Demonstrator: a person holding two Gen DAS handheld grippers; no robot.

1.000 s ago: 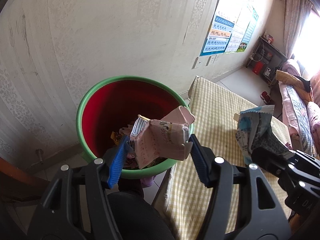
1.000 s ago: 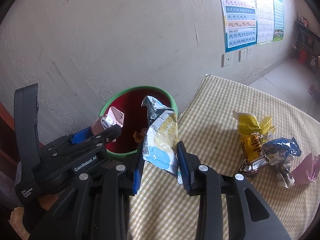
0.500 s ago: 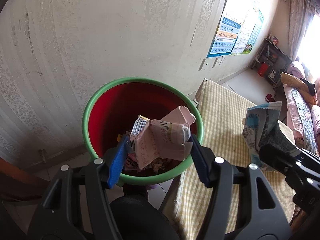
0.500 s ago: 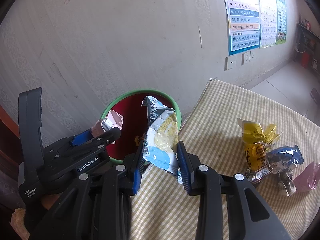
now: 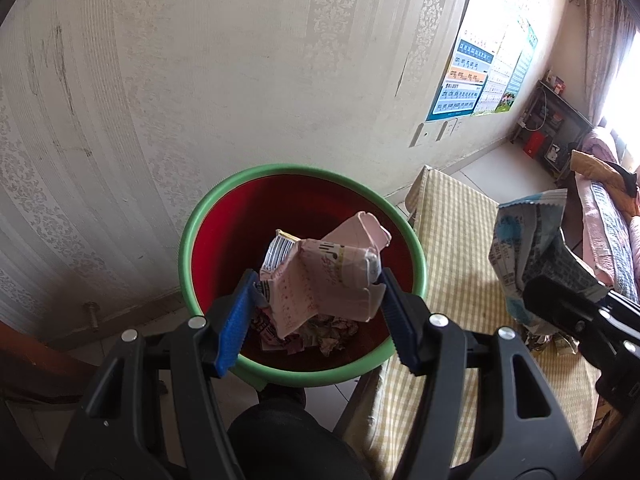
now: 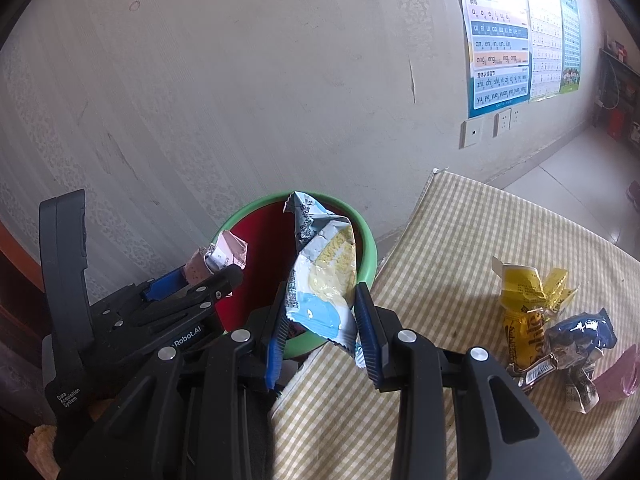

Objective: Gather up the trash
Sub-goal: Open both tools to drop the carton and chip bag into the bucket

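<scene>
A crushed pink carton (image 5: 320, 280) is clenched in the left gripper (image 5: 316, 312) above the open bin (image 5: 224, 208), in which crumpled trash (image 5: 328, 330) is seen. A blue-and-white wrapper (image 6: 324, 280) is grasped by the right gripper's (image 6: 320, 332) fingers (image 6: 368, 332) over the tabletop's (image 6: 460, 240) edge beside the bin. Yellow wrappers (image 6: 528, 292), a blue wrapper (image 6: 580, 332) and a pink scrap (image 6: 616, 376) are left lying farther along the tabletop, near its right edge.
</scene>
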